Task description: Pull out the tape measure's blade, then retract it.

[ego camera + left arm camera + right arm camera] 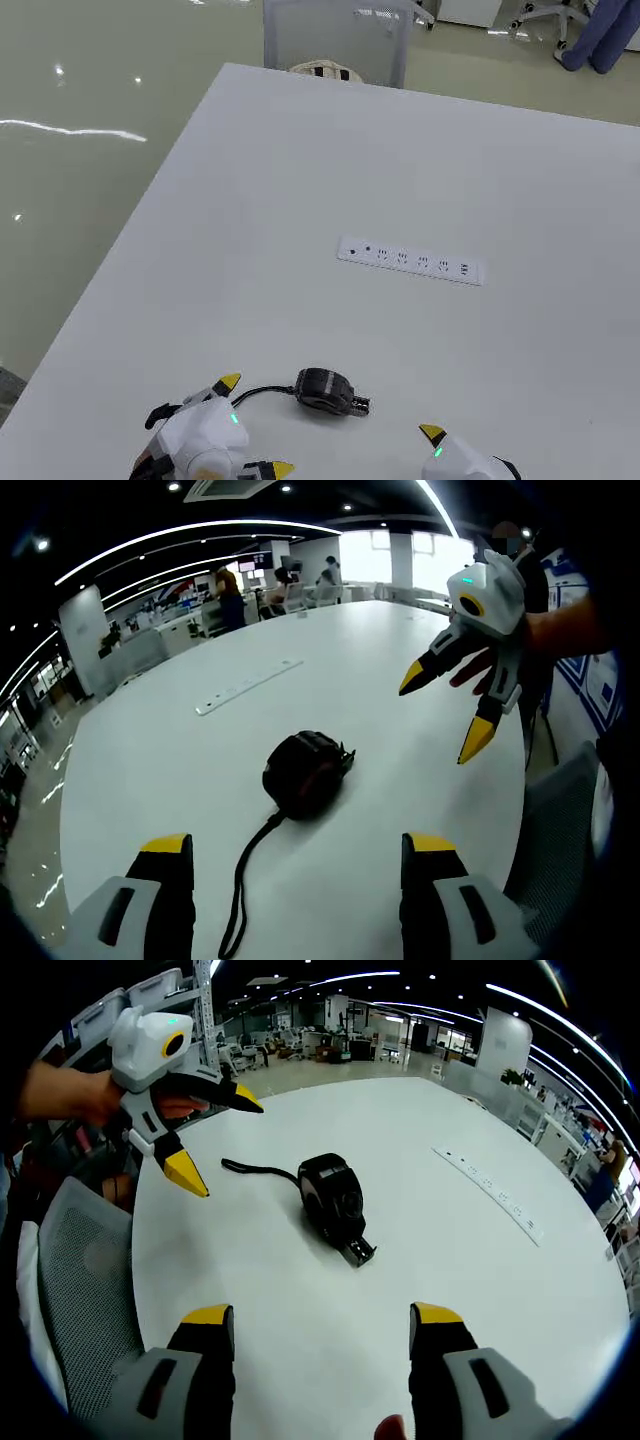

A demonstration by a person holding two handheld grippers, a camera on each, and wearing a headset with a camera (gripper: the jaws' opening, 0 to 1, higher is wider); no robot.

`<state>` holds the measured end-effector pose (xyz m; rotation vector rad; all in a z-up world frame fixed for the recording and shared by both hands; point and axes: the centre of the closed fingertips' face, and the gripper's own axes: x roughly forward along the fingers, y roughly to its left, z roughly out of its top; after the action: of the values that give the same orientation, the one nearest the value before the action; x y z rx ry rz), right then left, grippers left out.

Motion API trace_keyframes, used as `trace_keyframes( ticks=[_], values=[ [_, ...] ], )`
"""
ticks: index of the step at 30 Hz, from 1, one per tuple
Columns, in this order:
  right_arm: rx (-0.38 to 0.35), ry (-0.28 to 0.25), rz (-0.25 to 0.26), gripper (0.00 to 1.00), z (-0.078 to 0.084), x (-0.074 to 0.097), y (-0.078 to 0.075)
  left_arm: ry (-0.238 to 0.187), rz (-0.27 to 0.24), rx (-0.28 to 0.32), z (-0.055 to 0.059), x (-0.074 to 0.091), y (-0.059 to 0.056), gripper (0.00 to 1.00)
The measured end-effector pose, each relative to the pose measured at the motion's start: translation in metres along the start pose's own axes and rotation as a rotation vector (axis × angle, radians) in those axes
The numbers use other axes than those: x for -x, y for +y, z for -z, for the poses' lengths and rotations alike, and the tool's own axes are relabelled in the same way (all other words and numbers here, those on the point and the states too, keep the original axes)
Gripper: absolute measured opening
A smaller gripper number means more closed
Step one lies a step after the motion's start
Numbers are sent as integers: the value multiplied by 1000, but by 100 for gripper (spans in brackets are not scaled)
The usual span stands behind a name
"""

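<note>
Between the two pairs of jaws, on the white counter [300,200], the tape measure [333,1195] lies untouched. The left gripper [298,843] has its jaws spread wide and empty. It is aimed at the back of the black case, where the wrist cord [240,890] trails toward it. The right gripper [320,1315] is likewise spread and holding nothing. It faces the mouth of the case, where the blade's end hook [360,1252] sits; the blade looks fully wound in. Each gripper is near the case on its own side, apart from it, close to the counter's near edge. Farther out a white power strip [410,262] lies well apart, and a grey chair [335,35] stands at the far edge.

By my reading the step in hand is the first grasp, with nothing pulled yet. To do it well, the left jaws should close across the body of the case, clear of the cord, and pin it firmly. The right jaws need a low, level approach to pinch the small hook squarely, since it is thin and may slip. Pulling straight out from the mouth, along the counter, should keep the blade from kinking. For the return, holding the hook and easing it back would prevent a snap.
</note>
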<state>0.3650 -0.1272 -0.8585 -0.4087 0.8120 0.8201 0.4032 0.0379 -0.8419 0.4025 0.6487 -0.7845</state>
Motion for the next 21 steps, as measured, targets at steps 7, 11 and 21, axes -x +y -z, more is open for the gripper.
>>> trace_keyframes(
  ticks=[7,11,21],
  values=[
    [20,8,-10,73,0,-6,-5,0,31,-42,-5,-9,3,81],
    [30,12,-17,72,0,-9,-6,2,45,-55,-6,-13,2,80],
    [52,-11,-54,72,-6,-18,-7,14,82,-88,-5,-22,1,78]
  ],
)
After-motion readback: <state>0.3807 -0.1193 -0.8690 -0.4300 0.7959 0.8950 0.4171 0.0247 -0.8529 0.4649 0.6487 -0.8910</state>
